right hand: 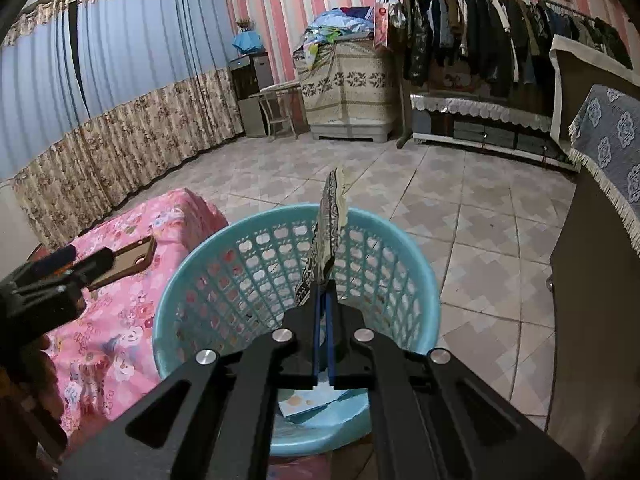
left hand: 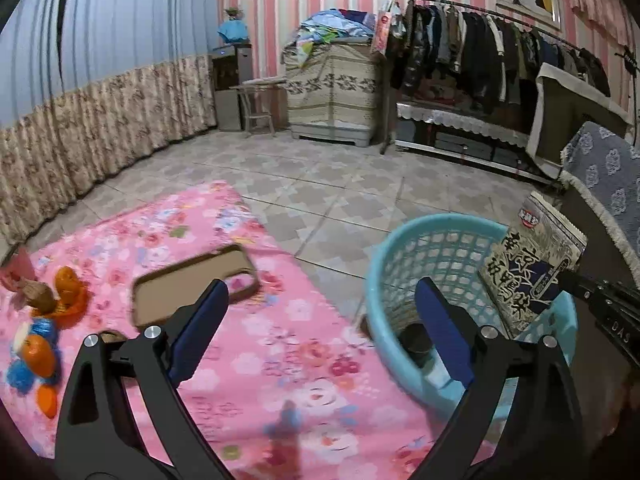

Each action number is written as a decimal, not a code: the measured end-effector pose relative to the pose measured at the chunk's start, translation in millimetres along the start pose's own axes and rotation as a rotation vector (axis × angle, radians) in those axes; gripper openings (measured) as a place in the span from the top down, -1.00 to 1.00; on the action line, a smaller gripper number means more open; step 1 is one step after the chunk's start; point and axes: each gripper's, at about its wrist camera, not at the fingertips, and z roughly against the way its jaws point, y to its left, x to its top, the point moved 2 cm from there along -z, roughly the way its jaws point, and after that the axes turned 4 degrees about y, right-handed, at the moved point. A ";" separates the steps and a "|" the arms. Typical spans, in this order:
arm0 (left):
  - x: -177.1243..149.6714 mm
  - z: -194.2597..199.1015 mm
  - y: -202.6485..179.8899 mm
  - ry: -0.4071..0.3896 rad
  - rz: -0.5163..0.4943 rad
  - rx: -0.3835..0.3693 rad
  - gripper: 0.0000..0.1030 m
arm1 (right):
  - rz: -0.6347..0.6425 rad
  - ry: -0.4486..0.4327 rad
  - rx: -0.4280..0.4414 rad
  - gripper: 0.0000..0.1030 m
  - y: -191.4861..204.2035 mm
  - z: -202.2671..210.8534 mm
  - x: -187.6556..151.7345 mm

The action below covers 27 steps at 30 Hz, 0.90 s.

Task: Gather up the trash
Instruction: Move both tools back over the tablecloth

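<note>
The right tongs (right hand: 324, 300) are clamped on a snack wrapper (right hand: 326, 232), held upright over the blue basket (right hand: 180, 264). The left tongs (left hand: 320, 304) stand apart above the pink worktop (left hand: 280, 344). Farther lies a phone case (left hand: 192, 284).

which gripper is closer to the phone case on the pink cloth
Left. The left gripper hangs open just short of the phone case; the right gripper is off beside it over the blue basket, pinching a snack wrapper.

Phone case (left hand: 195, 286) on pink cloth (left hand: 256, 360) — oranges (left hand: 38, 354).
</note>
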 end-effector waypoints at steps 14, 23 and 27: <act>-26.6 49.4 81.6 -0.012 0.003 0.110 -0.89 | -0.044 0.083 -0.049 -0.15 10.8 -33.9 -17.2; -37.1 88.6 184.9 -0.046 0.089 0.267 -0.89 | 0.021 0.008 -0.076 -0.63 41.9 -19.0 -5.7; -45.7 98.4 235.8 -0.039 0.154 0.328 -0.89 | 0.069 -0.023 -0.021 -0.79 76.6 -8.9 0.9</act>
